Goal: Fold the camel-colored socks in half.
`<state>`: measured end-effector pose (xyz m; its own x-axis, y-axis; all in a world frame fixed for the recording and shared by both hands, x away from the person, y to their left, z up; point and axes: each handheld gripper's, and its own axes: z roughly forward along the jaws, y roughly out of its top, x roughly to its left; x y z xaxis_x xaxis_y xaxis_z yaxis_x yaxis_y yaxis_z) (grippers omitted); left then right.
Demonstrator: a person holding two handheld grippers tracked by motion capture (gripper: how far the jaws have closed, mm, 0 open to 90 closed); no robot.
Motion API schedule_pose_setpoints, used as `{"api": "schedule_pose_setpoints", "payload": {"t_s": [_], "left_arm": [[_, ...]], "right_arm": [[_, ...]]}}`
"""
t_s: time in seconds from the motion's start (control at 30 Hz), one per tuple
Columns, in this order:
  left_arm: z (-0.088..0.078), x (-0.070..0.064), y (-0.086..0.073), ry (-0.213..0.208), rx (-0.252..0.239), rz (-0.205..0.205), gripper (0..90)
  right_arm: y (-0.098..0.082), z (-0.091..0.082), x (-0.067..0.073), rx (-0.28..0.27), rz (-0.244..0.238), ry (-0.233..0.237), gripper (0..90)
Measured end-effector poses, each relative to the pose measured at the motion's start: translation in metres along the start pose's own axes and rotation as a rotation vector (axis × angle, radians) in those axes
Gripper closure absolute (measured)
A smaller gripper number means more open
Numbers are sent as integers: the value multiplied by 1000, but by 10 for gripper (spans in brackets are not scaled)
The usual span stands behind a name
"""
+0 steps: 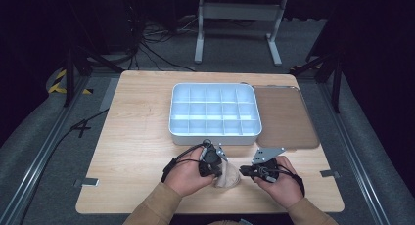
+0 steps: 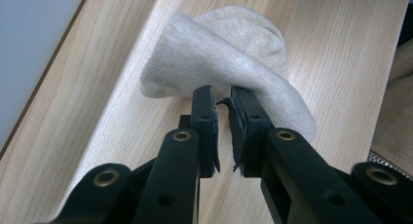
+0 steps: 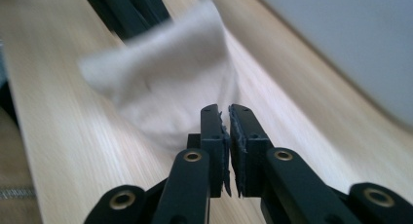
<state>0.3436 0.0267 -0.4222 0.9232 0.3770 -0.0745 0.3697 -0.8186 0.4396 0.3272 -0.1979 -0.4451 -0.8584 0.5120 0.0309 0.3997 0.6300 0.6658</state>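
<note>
1. Lying on the wooden bench (image 1: 137,137) near its front edge is a bunched beige sock (image 1: 228,178), between the person's two hands.
2. The left tongs (image 1: 221,172) are held in the left hand (image 1: 188,176) and sit right at the sock's left side in the high view. In the left gripper view the left tongs (image 2: 223,103) have their jaws almost together, with a thin slit between the pads, and the sock (image 2: 229,58) lies just past the tips. Whether any fabric is pinched there cannot be told.
3. The right tongs (image 1: 243,171) are held in the right hand (image 1: 281,183) and point left toward the sock. In the right gripper view the right tongs (image 3: 225,110) have their jaws nearly together on nothing visible, and the blurred sock (image 3: 165,92) lies just ahead and a little left of the tips.
4. A white compartment tray (image 1: 214,135) stands behind the hands at the middle of the bench, with its cells bare.
5. A brown translucent lid (image 1: 285,115) lies flat just right of the tray, touching its side or very close to it.
6. Both forearms wear tan sleeves (image 1: 151,210) and come in from the bottom of the high view.
</note>
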Motion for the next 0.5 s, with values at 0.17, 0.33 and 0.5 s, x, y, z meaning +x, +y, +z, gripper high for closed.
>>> {"api": "schedule_pose_setpoints", "payload": {"t_s": [0.17, 0.33, 0.5], "left_arm": [[-1, 0, 1, -3, 1, 13, 799], [-1, -5, 4, -12, -7, 36, 793], [1, -9, 7, -19, -20, 76, 788]], "right_arm": [[-7, 12, 1, 76, 6, 19, 866], [-6, 21, 5, 76, -7, 34, 875], [-4, 23, 8, 67, -10, 40, 873]]}}
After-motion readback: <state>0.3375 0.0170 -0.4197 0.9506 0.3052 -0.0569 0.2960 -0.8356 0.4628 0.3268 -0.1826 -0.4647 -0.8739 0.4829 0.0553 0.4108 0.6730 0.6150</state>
